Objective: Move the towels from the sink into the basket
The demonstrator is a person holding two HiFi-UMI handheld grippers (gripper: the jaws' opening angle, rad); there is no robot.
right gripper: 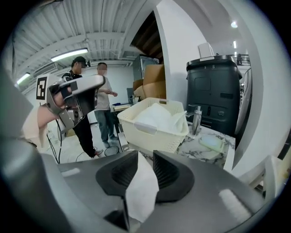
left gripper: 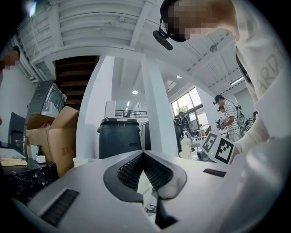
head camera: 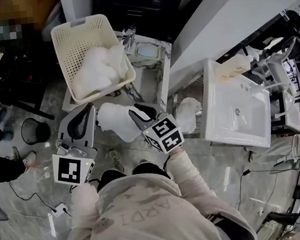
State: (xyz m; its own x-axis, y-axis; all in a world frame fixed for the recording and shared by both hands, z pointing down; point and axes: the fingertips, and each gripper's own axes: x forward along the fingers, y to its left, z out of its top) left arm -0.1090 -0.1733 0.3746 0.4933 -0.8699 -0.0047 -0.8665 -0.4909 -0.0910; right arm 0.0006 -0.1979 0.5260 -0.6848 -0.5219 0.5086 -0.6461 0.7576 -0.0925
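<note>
Basket (head camera: 76, 47) on marble counter (head camera: 147, 85)

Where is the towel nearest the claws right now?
Head view, centre: the white towel hangs between the right claw's jaws, beside the left claw, just short of the basket and left of the sink.

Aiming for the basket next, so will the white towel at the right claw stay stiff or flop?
Probably floppy: the towel droops in soft folds between the jaws of the right claw. Likely light, as it looks thin. It may snag rather than slide on the ribbed pads.
</note>
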